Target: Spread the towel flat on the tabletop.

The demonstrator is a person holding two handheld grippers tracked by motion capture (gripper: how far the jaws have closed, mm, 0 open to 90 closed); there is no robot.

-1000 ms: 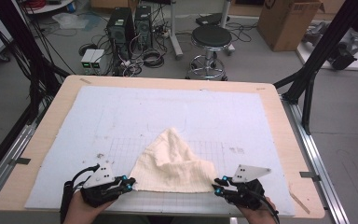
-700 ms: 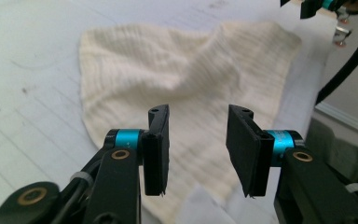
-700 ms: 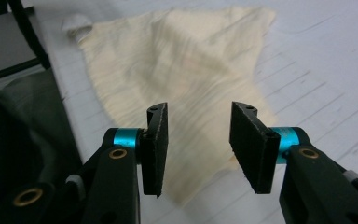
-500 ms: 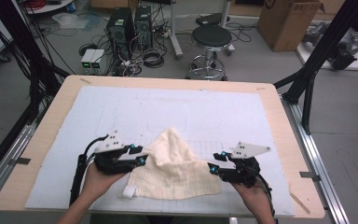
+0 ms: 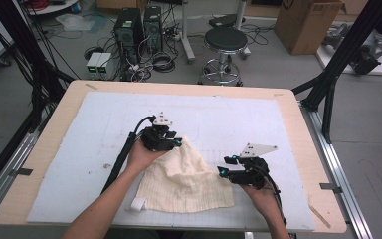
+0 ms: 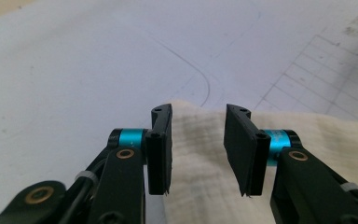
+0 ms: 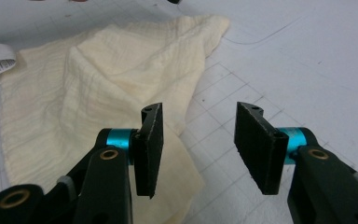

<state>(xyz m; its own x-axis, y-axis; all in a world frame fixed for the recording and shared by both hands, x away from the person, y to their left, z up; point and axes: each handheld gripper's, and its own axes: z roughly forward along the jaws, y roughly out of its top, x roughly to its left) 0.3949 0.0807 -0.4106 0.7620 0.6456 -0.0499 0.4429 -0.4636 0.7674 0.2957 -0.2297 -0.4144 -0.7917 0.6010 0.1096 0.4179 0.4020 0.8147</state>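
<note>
A lab: computer towers (image 5: 139, 25), tangled cables (image 5: 154, 62), black rig frame (image 5: 345, 55).

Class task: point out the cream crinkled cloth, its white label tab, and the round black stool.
Cream crinkled cloth (image 5: 186, 179), high view, middle of the fabric.
White label tab (image 5: 138, 203), high view, the looped tab.
Round black stool (image 5: 225, 38), high view, seat top.

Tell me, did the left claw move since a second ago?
Yes. The left claw has moved away from the table's near edge, up along the cream cloth to its far tip. Its jaws have just been opening and now stand apart over the cloth.
</note>
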